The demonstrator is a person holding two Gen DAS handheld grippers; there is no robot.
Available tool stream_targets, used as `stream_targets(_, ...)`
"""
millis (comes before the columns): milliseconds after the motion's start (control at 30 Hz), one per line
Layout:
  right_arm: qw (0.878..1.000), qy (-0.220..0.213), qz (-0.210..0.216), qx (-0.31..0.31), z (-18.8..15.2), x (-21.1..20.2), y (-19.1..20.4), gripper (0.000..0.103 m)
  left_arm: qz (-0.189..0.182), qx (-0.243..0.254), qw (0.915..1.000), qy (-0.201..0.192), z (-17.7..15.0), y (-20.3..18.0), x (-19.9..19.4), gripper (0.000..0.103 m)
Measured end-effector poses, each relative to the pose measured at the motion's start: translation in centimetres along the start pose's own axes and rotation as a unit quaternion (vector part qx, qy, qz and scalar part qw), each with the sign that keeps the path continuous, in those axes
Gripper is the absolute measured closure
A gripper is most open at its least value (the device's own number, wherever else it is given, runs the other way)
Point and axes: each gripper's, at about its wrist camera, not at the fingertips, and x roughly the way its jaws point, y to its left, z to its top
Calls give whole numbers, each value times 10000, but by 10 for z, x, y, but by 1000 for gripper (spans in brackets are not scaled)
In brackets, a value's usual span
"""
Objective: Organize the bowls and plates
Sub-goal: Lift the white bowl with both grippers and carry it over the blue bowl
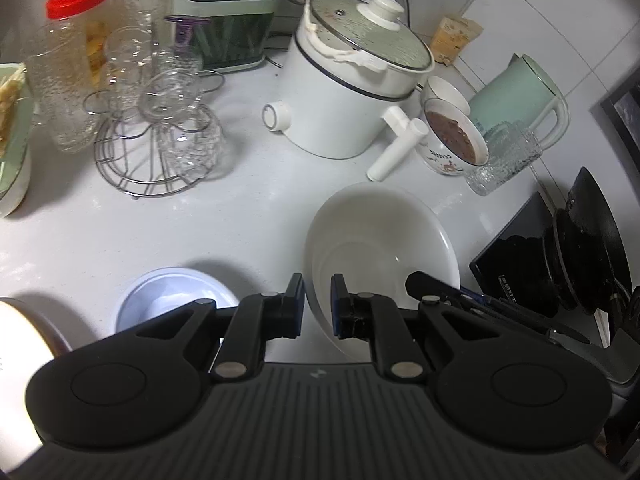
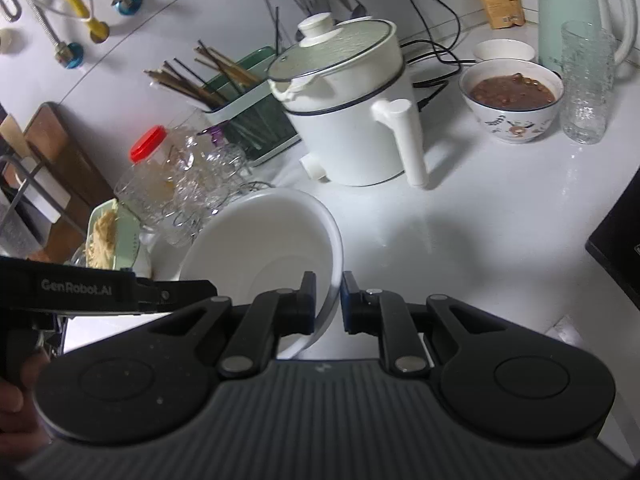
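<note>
Together, 2 grippers, left gripper (image 1: 317,304) and right gripper (image 2: 329,302), clamped opposite rims of 1 white bowl (image 1: 380,248) above open countertop (image 2: 480,220).

You see the cooker (image 1: 344,96) mid-counter, chopstick holder (image 1: 228,28) behind it, glasses on a rack (image 1: 160,136), kettle (image 1: 520,100) far right.

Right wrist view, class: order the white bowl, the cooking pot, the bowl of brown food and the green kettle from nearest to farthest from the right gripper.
From the right gripper:
1. White bowl, rim between its fingers.
2. Cooking pot, middle.
3. Bowl of brown food, right.
4. Green kettle, far right corner.
</note>
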Motion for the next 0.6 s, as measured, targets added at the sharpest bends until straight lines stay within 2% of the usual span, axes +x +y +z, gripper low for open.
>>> stream_targets(600,9988,280,194,-351,-4,28,58,87,87,-678,9975,-183,-15,68,-29,89)
